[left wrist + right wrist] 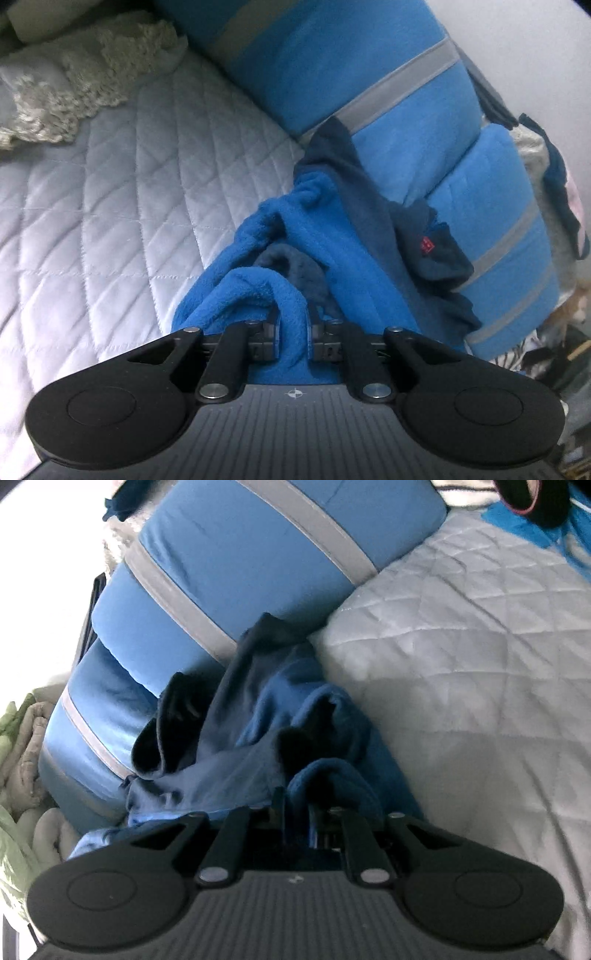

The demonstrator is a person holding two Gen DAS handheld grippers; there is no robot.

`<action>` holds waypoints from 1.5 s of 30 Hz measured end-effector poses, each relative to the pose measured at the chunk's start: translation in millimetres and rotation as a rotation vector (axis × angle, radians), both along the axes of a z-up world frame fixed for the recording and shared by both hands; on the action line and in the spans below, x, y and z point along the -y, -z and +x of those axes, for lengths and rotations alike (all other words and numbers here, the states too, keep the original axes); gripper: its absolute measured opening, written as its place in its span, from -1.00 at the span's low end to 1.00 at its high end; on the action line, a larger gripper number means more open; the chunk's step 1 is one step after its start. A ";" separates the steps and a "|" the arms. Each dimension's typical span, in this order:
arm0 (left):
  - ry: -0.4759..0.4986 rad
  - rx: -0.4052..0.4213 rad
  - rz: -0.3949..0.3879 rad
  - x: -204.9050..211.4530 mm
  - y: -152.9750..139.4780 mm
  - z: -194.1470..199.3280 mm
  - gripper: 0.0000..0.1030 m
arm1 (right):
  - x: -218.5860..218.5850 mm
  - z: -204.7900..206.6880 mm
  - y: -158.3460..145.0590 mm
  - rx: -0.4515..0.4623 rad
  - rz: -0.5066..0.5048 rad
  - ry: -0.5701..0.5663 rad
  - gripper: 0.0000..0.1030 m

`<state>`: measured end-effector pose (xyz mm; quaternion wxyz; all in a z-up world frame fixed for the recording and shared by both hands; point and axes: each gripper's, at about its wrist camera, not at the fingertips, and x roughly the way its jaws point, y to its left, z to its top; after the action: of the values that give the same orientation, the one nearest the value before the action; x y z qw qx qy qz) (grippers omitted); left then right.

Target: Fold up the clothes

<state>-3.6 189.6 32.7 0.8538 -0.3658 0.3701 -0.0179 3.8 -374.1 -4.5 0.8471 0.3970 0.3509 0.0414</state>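
A blue fleece garment (295,236) with a dark navy lining lies bunched on the quilted bed cover (110,206). A small red label shows on its navy part. My left gripper (293,332) is shut on a fold of the blue fleece, which loops up between its pads. In the right wrist view the same blue fleece garment (258,738) lies crumpled against a blue cushion. My right gripper (297,812) is shut on another fold of the fleece, its pads mostly hidden by the cloth.
Blue cushions with grey stripes (369,74) line the far side of the bed. A cream crocheted blanket (74,85) lies at the upper left. Pale green and grey bedding (22,757) is piled off the bed edge. More clothes (535,513) sit at the upper right.
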 end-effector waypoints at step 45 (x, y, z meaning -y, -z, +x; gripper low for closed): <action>-0.104 0.162 0.048 -22.7 -18.3 15.5 0.47 | -4.9 -1.5 -35.6 0.225 -0.008 0.075 1.00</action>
<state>12.0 212.2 51.0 0.8893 -0.3612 0.2805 0.0057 2.3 -369.2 31.1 0.8836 0.3993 0.2387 0.0528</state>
